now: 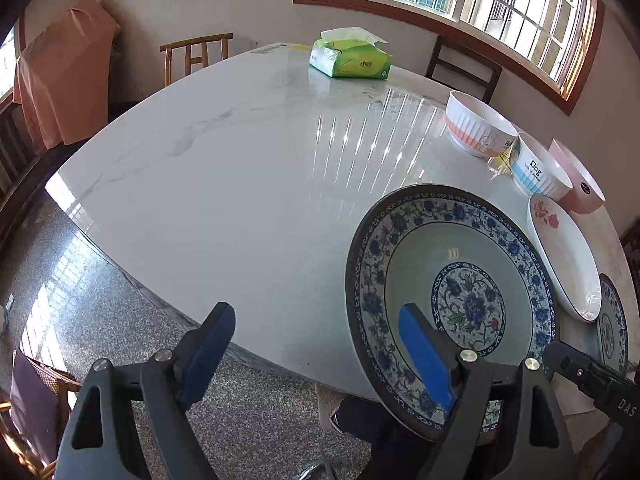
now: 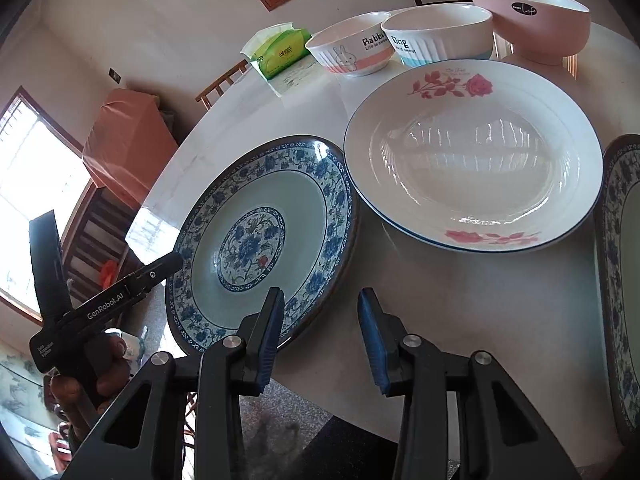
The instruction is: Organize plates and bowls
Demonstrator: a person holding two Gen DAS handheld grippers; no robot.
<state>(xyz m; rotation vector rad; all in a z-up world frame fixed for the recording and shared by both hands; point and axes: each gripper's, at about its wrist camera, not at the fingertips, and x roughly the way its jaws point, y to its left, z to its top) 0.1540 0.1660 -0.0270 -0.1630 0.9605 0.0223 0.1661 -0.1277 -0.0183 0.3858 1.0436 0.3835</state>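
A blue-and-white floral plate (image 1: 452, 300) (image 2: 260, 240) juts over the near edge of the white marble table (image 1: 240, 180). My left gripper (image 1: 320, 346) is open wide, its right finger above the plate's bowl and its left finger off the table. In the right wrist view one of its fingertips (image 2: 172, 262) reaches the plate's left rim. My right gripper (image 2: 320, 340) is open, with the plate's near rim beside its left finger and bare table in the gap. A white rose plate (image 2: 472, 160) (image 1: 568, 256) lies to the right, then a second blue plate (image 2: 624, 280).
Three bowls stand behind the plates: a Rabbit bowl (image 2: 352, 52), a Dog bowl (image 2: 440, 36) and a pink bowl (image 2: 532, 20). A green tissue pack (image 1: 352, 58) sits at the far side. Chairs ring the table, and a speckled floor lies below its edge.
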